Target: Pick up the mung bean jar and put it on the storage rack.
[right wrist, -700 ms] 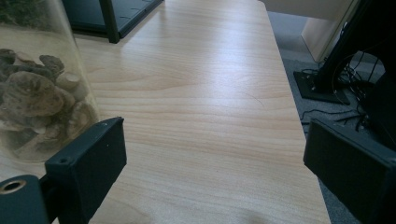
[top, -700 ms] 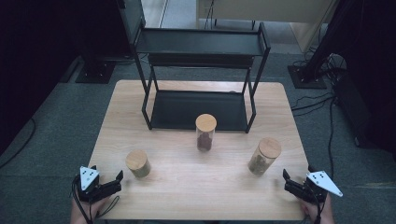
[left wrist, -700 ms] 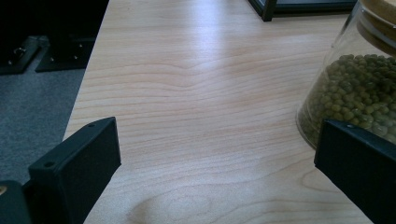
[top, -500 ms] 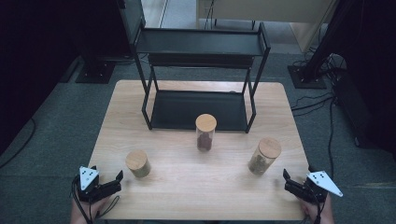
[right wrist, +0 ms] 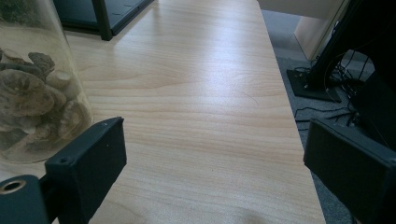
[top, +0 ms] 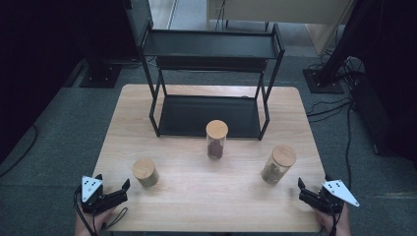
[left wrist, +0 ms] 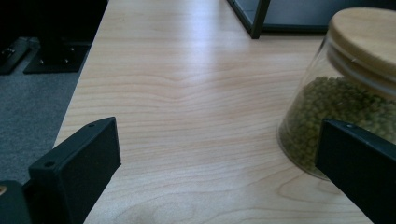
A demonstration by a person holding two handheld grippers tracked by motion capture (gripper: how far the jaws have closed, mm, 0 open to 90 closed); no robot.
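While wide and bare, wooden surface [top: 196,196] under black rack [top: 211,49]. Three jars: mushroom jar [top: 277,164] near right tool [top: 306,191], bean jar [top: 145,172] near left tool [top: 123,189]. Both tools wide open, holding nothing.

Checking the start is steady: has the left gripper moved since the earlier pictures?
No. The left gripper sits at the same table corner, beside the short jar.

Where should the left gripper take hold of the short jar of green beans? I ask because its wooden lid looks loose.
Grip the short jar of green beans on its glass wall below the wooden lid, coming in level from the near left, where the open left gripper already faces it. The jar stands upright, squat and round, apart from other things.
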